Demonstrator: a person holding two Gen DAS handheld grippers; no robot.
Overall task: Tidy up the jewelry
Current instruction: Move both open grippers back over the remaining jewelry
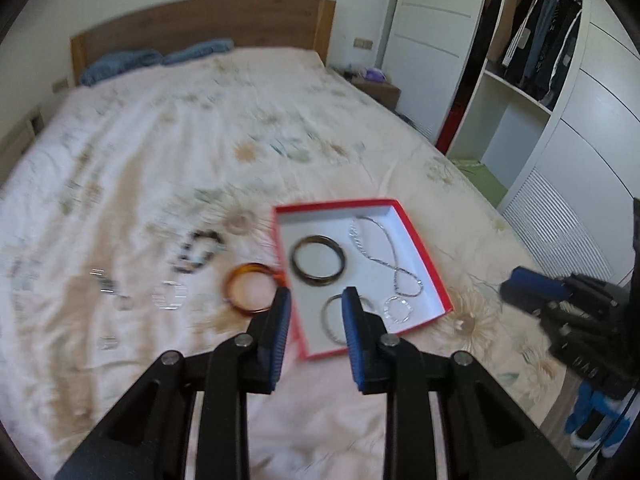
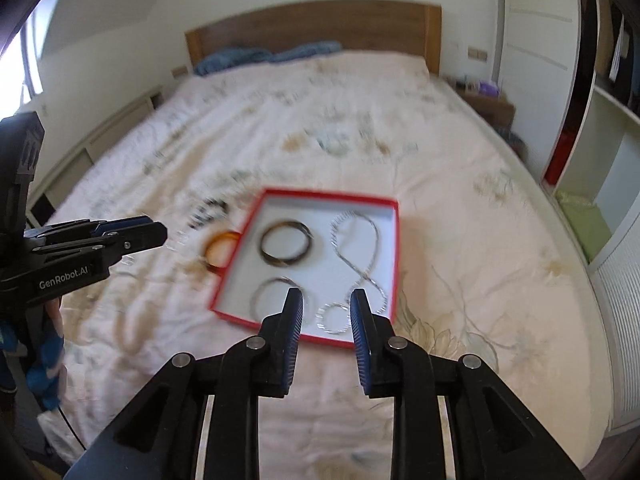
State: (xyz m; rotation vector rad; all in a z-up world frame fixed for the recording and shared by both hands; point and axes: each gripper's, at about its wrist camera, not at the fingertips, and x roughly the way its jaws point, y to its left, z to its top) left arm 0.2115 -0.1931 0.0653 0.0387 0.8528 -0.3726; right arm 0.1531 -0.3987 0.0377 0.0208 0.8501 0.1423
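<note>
A red-rimmed box with a white floor lies on the bed. Inside it are a dark bangle, a silver chain, a silver bangle and a small sparkly bracelet. Left of the box, on the cover, lie an amber bangle, a dark beaded bracelet, a pale ring and clear bracelets. My left gripper and right gripper hover above the box's near side, both open and holding nothing.
The bed's floral cover stretches back to a wooden headboard with blue pillows. A nightstand and an open wardrobe stand to the right. A person's hand in a blue glove holds the left gripper.
</note>
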